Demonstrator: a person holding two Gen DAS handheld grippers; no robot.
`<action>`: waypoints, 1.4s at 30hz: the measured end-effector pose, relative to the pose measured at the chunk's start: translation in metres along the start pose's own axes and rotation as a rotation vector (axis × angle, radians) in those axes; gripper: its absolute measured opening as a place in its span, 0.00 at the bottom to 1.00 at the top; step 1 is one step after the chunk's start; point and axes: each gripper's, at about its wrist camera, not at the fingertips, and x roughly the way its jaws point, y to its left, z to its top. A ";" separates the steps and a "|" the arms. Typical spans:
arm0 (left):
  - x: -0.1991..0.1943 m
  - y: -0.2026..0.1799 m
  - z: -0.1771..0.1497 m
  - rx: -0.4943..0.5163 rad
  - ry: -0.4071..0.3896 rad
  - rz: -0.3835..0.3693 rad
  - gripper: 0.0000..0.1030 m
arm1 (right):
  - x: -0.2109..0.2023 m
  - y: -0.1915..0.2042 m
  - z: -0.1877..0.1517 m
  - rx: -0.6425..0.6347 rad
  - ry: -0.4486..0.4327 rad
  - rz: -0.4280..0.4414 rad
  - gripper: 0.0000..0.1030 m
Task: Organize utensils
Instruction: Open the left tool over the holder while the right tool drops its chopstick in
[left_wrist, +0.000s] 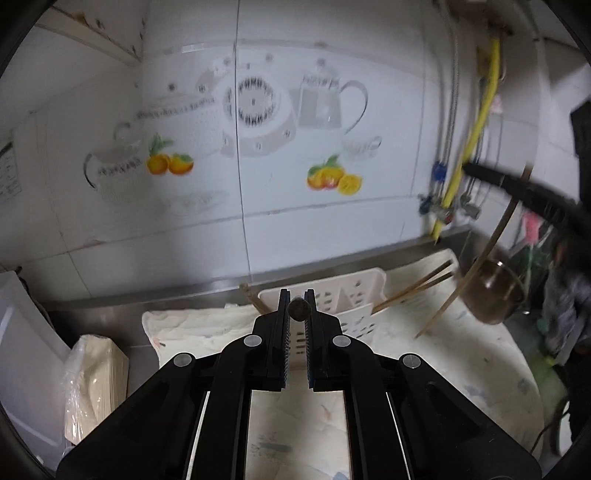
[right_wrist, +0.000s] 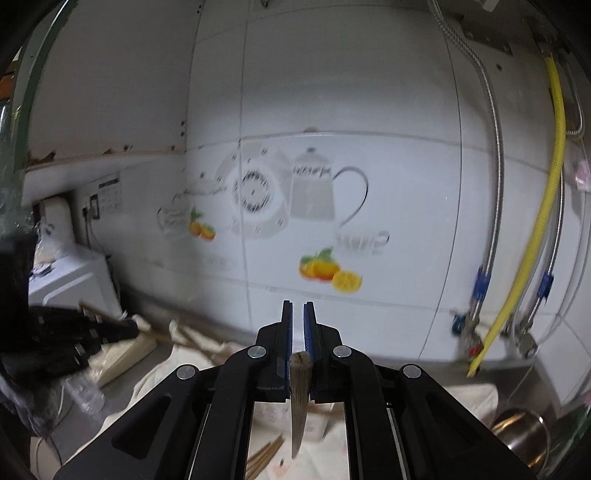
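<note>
left wrist view: left gripper (left_wrist: 297, 301) closed on a round-ended wooden utensil handle (left_wrist: 298, 308), seen end-on — white slotted utensil caddy (left_wrist: 354, 295) just beyond its tips, chopsticks (left_wrist: 413, 290) leaning out of it, likely the drop-off | right wrist view: right gripper (right_wrist: 298, 312) pinching a wooden stick (right_wrist: 299, 391) hanging below — raised clear of the cloth (right_wrist: 162, 373), ready to carry over

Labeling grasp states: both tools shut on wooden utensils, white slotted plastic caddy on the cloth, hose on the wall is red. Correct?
One error: the hose on the wall is yellow, not red, as the right wrist view shows. The rest holds: left tool and right tool each grip a wooden utensil, and the white slotted plastic caddy sits on the cloth.
</note>
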 end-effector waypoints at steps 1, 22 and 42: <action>0.005 0.001 0.000 0.000 0.012 0.002 0.06 | 0.004 -0.001 0.004 -0.001 -0.008 -0.009 0.06; 0.070 0.021 -0.010 -0.026 0.144 -0.024 0.07 | 0.091 -0.021 0.012 0.037 -0.107 -0.097 0.06; 0.032 0.014 -0.013 -0.049 0.045 -0.023 0.41 | 0.084 -0.027 -0.003 0.063 -0.025 -0.073 0.39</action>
